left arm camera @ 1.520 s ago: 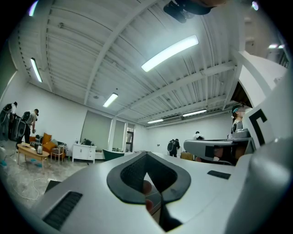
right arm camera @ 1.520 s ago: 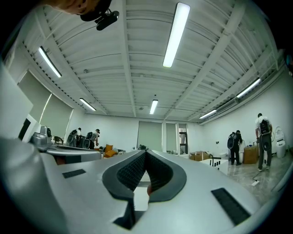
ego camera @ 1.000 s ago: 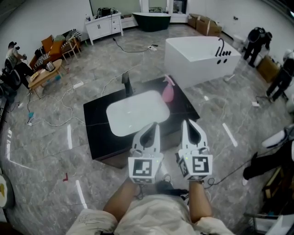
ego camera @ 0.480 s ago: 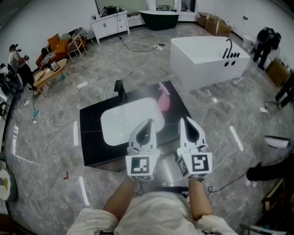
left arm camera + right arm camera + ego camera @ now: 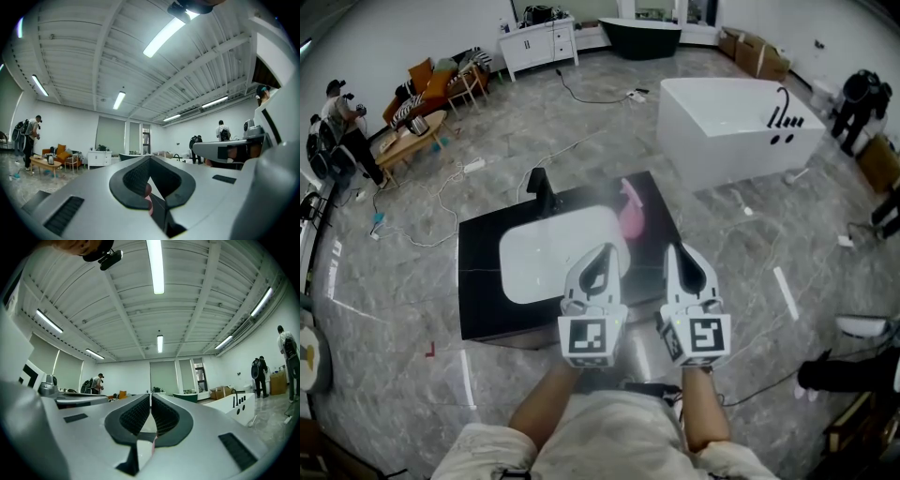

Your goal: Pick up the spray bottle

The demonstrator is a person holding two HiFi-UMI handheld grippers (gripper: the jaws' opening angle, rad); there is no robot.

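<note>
The pink spray bottle [image 5: 632, 212] stands upright on the black counter [image 5: 483, 281], just right of the white basin [image 5: 553, 253]. My left gripper [image 5: 602, 251] is held level over the basin's near right corner, shut, with nothing in it. My right gripper [image 5: 683, 251] is beside it over the counter's near right corner, also shut and empty. The bottle is a short way beyond and between the two tips. In the left gripper view the jaws [image 5: 150, 157] meet at the tip, and a pink patch of the bottle [image 5: 147, 192] shows through the gap behind them. The right gripper view shows its jaws [image 5: 151, 394] closed together.
A black faucet [image 5: 541, 184] stands at the basin's far edge. A white bathtub [image 5: 737, 118] sits beyond on the right. Cables [image 5: 459, 192] trail over the marble floor. People [image 5: 342, 131] and chairs are at the far left, a white cabinet [image 5: 539, 43] at the back.
The counter and the bottle have drawn closer to both grippers as the person stepped forward. Both grippers stay side by side and shut.
</note>
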